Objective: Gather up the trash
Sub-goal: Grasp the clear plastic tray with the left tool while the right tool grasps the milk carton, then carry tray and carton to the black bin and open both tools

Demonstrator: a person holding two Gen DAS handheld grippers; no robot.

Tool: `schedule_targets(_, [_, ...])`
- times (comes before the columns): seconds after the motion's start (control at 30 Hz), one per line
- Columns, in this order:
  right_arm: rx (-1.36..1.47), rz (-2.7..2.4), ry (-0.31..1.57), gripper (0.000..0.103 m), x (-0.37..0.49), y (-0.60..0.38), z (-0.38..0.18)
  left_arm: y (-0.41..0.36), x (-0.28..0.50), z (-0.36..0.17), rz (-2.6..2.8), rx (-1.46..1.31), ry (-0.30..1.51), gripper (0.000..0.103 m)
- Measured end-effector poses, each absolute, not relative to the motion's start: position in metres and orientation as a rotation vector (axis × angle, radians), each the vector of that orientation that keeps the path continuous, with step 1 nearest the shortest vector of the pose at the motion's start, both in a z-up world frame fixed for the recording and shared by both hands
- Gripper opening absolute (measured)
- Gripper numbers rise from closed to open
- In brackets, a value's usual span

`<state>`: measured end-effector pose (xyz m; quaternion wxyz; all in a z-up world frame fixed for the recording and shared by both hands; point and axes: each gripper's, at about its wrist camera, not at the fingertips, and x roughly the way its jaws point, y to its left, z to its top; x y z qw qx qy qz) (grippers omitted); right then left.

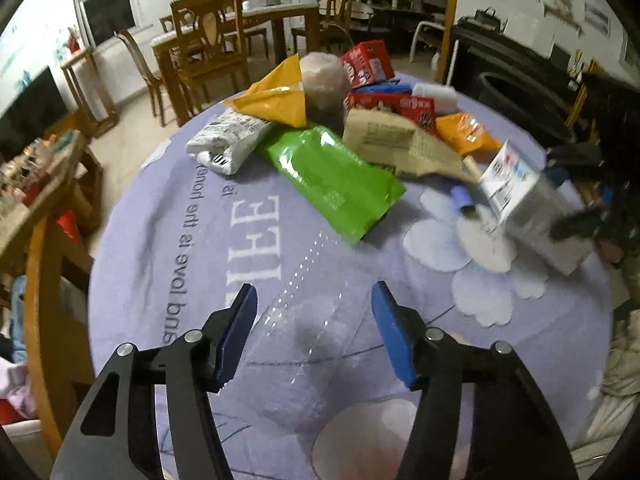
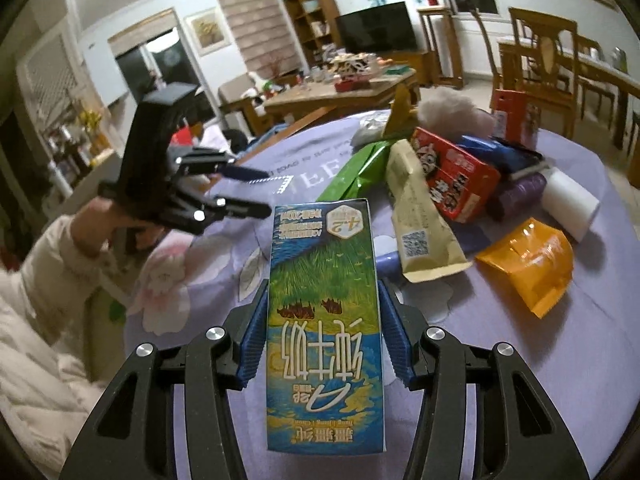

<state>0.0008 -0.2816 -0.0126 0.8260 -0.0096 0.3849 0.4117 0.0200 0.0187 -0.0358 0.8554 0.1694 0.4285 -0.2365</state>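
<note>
1. Over on the left, the left gripper [image 1: 314,328] hangs above the lilac tablecloth [image 1: 168,248], its blue-padded jaws spread wide with nothing pinched; a clear plastic wrapper [image 1: 308,320] lies on the cloth between and beneath them.
2. Beyond it the trash sits heaped mid-table: a white pouch [image 1: 228,142], a yellow bag [image 1: 276,96] propped over it, and a green packet [image 1: 336,180] stretching toward the near side.
3. Further along, a beige paper bag [image 1: 396,144] overlaps red cartons [image 1: 394,106], with an orange packet [image 1: 466,132] just beside them.
4. On the right, the right gripper [image 2: 323,338] has its blue pads clamped on both sides of a milk carton [image 2: 324,320], held lengthwise above the cloth near the table's edge, clear of the heap.
5. From the left wrist view that same carton appears blurred at the far right.
</note>
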Motion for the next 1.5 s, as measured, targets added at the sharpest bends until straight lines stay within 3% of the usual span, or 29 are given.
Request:
schedule_targets(0.07, [-0.004, 0.869, 0.8, 0.052, -0.001, -0.29, -0.01, 0.021, 0.017, -0.038, -0.466, 0.35, 0.889, 0.056])
schedule_targets(0.23, [0.028, 0.855, 0.737, 0.052, -0.008, -0.314, 0.001, 0.026, 0.019, -0.036, -0.416, 0.259, 0.899, 0.039])
schedule_targets(0.53, [0.206, 0.654, 0.553, 0.052, -0.013, -0.431, 0.036, -0.007, 0.016, 0.003, -0.472, 0.092, 0.841, 0.039])
schedule_targets(0.93, [0.442, 0.169, 0.401, 0.052, -0.015, -0.629, 0.014, -0.21, 0.046, 0.05, -0.837, -0.013, 0.696, 0.039])
schedule_targets(1.2, [0.477, -0.029, 0.408, 0.052, -0.003, -0.709, -0.026, -0.348, 0.088, 0.022, -0.991, -0.078, 0.729, 0.039])
schedule_targets(1.4, [0.502, -0.066, 0.441, 0.053, 0.006, -0.74, -0.06, -0.407, 0.102, -0.01, -1.036, -0.095, 0.785, 0.039])
schedule_targets(1.43, [0.507, -0.061, 0.447, 0.053, 0.007, -0.744, -0.066, -0.414, 0.105, -0.016, -1.036, -0.092, 0.797, 0.04])
schedule_targets(1.5, [0.508, -0.061, 0.449, 0.074, 0.007, -0.748, -0.075, -0.423, 0.108, -0.024, -1.024, -0.084, 0.811, 0.043])
